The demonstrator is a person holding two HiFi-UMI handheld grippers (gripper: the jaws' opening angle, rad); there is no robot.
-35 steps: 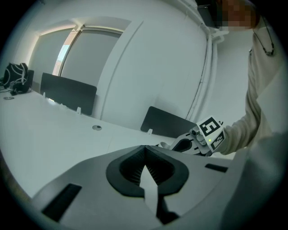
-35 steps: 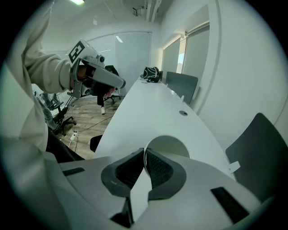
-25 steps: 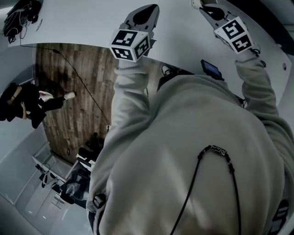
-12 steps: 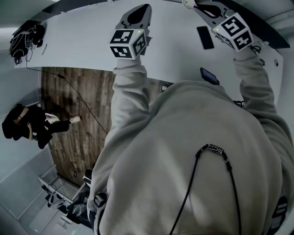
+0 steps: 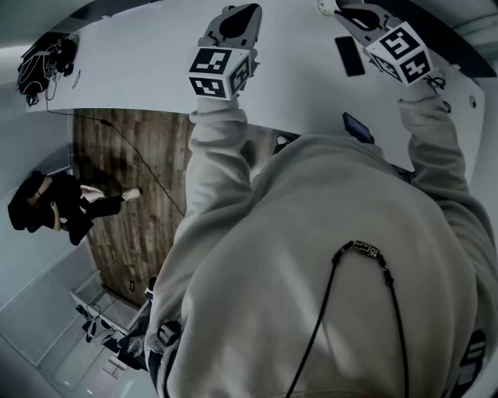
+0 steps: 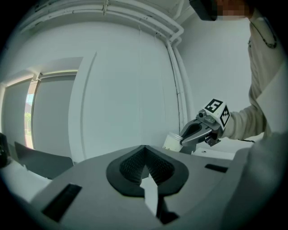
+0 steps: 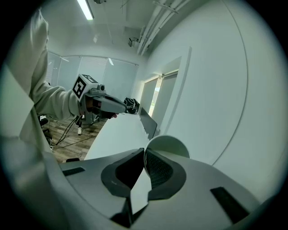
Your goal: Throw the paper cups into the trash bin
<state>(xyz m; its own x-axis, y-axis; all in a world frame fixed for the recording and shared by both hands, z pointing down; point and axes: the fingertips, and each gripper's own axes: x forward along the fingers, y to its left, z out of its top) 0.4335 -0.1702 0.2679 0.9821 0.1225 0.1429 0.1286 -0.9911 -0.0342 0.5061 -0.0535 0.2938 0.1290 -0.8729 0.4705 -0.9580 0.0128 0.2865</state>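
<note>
From above the person's head, both arms reach out over the white surface (image 5: 140, 70). The right tongs (image 5: 342, 12) sit at the far edge of the view with a pale paper cup (image 5: 322, 7) at their tip, only partly in frame. The left tongs (image 5: 247, 14) are off to the left of the cup, well apart from it. A dark phone (image 5: 348, 56) lies on the surface just on the person's side of the cup.

In the left gripper view, the left tongs have their pads pressed together with nothing between them. Past them and to the right, the cup (image 6: 172, 141) is pinched at its rim by the right tongs. It stands roughly upright with its mouth up, a little tilted, clear of the surface.

In the right gripper view, the jaws are nearly together and clamped on the cup's (image 7: 166, 144) thin wall, one pad inside the mouth and one outside. The open mouth is turned partly back toward the camera. Left of the cup the left tongs hover above the surface, and beyond the cup a laptop (image 7: 147, 121) stands by the wall.

No trash bin shows in any view, so I can't tell which way it lies from the cup. The right hand alone has the cup, so I'd expect it to carry the cup away from the surface.
</note>
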